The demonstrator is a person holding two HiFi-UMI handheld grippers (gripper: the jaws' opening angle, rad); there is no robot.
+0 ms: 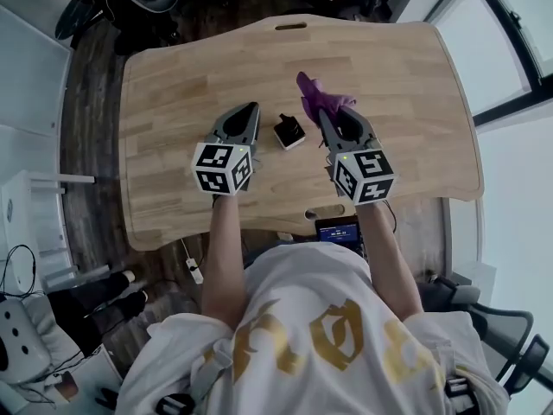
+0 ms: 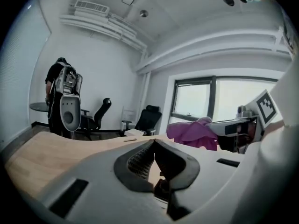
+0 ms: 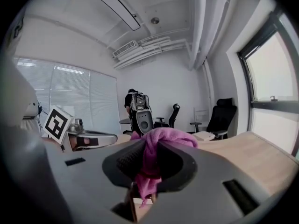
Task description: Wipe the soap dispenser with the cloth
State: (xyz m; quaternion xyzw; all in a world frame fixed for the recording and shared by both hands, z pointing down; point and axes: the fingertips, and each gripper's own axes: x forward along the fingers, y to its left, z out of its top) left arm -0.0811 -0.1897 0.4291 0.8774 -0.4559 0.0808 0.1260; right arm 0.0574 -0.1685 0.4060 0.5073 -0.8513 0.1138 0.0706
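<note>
Purple cloth [image 3: 175, 136] hides right tongs [image 3: 150, 148] tips.

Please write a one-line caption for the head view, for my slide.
Right hand-held gripper holds a purple cloth near the soap dispenser on a wooden table.

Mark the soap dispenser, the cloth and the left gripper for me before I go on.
soap dispenser [image 1: 289, 132]: head view, on its dark top face.
cloth [image 1: 320, 98]: head view, on the bunched purple fabric.
left gripper [image 1: 254, 108]: head view, at the tips, where the jaws meet, shut and empty.
</note>
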